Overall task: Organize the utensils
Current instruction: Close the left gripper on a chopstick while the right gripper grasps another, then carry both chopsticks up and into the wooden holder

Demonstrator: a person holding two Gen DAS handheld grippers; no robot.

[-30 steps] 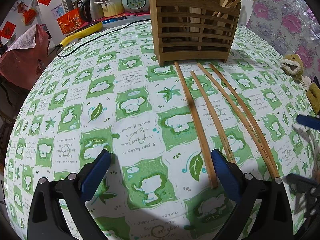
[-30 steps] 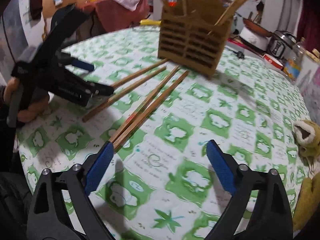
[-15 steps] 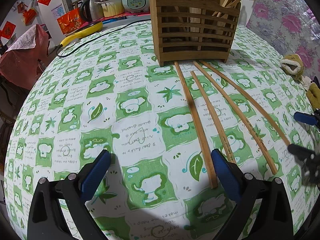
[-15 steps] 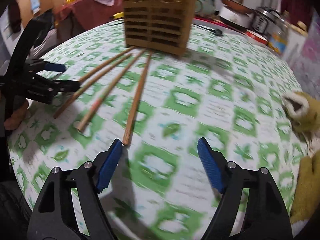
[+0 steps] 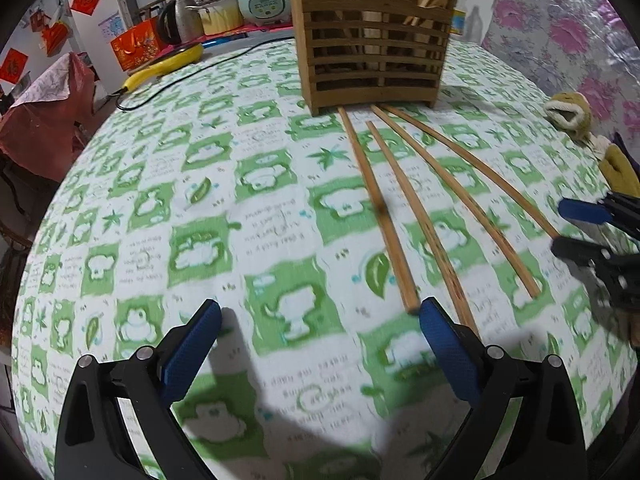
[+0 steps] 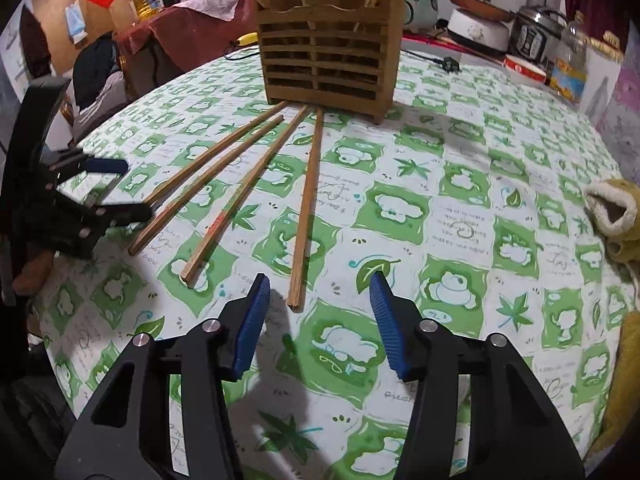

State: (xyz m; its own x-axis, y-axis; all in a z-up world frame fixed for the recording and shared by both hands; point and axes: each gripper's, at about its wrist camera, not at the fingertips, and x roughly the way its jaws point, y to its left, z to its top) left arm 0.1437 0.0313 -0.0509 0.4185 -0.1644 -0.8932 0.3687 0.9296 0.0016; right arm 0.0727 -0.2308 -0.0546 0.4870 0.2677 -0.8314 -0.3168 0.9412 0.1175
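Left wrist view: the left gripper [image 5: 320, 344] hangs low over the table [image 5: 160, 184], which is covered with a green-and-white patterned cloth. Its blue pads stand wide apart with only cloth between them. Four chopsticks [image 5: 384, 216] lie flat on the cloth in a fan. Their far ends gather at the foot of the wooden holder [image 5: 372, 36], and their near ends spread toward the camera. The near end of the leftmost stick lies just beside the gripper's right pad; contact cannot be confirmed. The holder stands upright at the far side of the table with more sticks leaning inside it.

Right wrist view: the right gripper [image 6: 318, 320] points down at the cloth near the same fan. Its jaws have just been closing and now stand about half apart. The near tip of the rightmost chopstick [image 6: 306, 208] lies just ahead of the gap, closer to the left pad. Neither pad touches it. The left gripper appears at the left edge, beside the outermost stick. A yellow plush toy [image 6: 614, 216] lies at the right edge of the table.
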